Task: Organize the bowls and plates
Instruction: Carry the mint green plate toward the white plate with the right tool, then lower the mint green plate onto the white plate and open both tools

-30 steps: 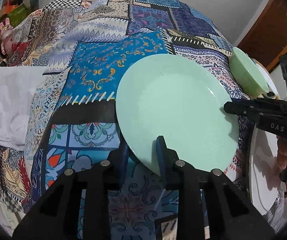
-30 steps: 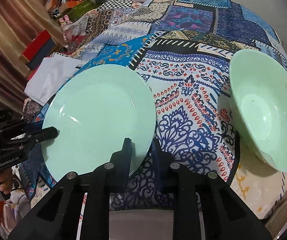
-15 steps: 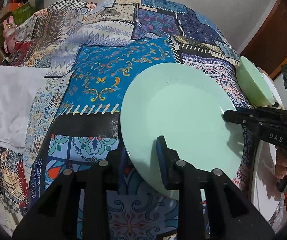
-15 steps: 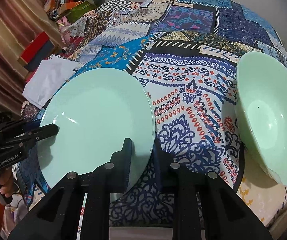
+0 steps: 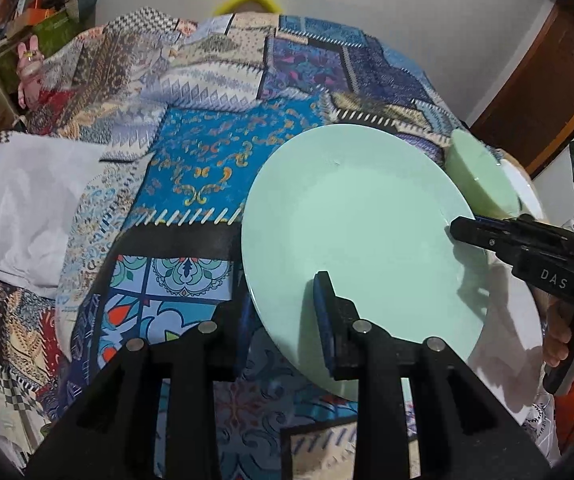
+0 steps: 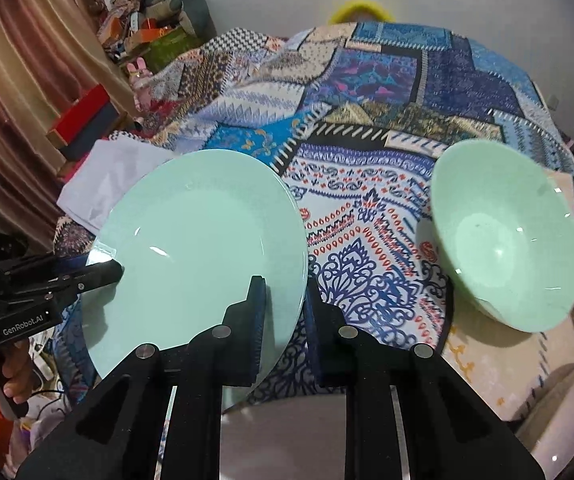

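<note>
Only two readable markings. "DAS" in pale capitals on the black body of the right gripper (image 5: 463,232), at the right edge of the left wrist view, lettering just above the holding hand (image 5: 565,330). "GenRobot.AI" in white on the black body of the left gripper (image 6: 117,270), at lower left of the right wrist view. Nothing legible elsewhere.
</note>
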The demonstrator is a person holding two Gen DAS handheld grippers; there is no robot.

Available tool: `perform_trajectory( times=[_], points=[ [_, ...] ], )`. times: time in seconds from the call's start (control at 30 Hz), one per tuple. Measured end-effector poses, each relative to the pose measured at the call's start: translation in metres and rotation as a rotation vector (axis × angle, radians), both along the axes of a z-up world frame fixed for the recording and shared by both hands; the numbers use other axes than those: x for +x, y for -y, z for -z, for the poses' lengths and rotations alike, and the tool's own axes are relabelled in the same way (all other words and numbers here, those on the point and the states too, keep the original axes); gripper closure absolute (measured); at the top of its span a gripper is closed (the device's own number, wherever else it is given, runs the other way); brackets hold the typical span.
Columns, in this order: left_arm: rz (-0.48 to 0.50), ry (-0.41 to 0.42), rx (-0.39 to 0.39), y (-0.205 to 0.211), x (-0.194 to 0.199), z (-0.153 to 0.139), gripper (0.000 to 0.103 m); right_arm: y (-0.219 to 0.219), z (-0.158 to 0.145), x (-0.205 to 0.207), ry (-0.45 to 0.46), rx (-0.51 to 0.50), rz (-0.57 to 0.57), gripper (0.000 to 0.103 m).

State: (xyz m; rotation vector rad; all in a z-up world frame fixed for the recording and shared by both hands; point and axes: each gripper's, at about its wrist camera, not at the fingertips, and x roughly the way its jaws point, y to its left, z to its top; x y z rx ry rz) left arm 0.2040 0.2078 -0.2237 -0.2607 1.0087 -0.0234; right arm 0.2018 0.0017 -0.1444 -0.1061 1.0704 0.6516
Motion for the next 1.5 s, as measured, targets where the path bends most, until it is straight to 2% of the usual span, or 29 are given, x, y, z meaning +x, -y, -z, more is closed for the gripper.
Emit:
perform_trajectory(
  times=[0.37,0.67,1.0,1.5],
  points=[
    [0.044,0.047,0.023,0.037,-0.028,-0.040,0.075,0.033,-0.034,-0.028,0.047,0.026,0.042,0.086],
    [0.080,0.063,0.035,0.074,-0.045,-0.053,0.075,0.069,-0.044,-0.051,0.058,0.041,0.084,0.086],
    [0.123,0.039,0.022,0.112,-0.058,-0.048,0.075,0.107,-0.042,-0.075,0.049,0.046,0.131,0.086],
    [0.150,-0.045,0.001,0.137,-0.060,-0.016,0.075,0.138,-0.015,-0.095,-0.017,0.062,0.176,0.086]
  ],
)
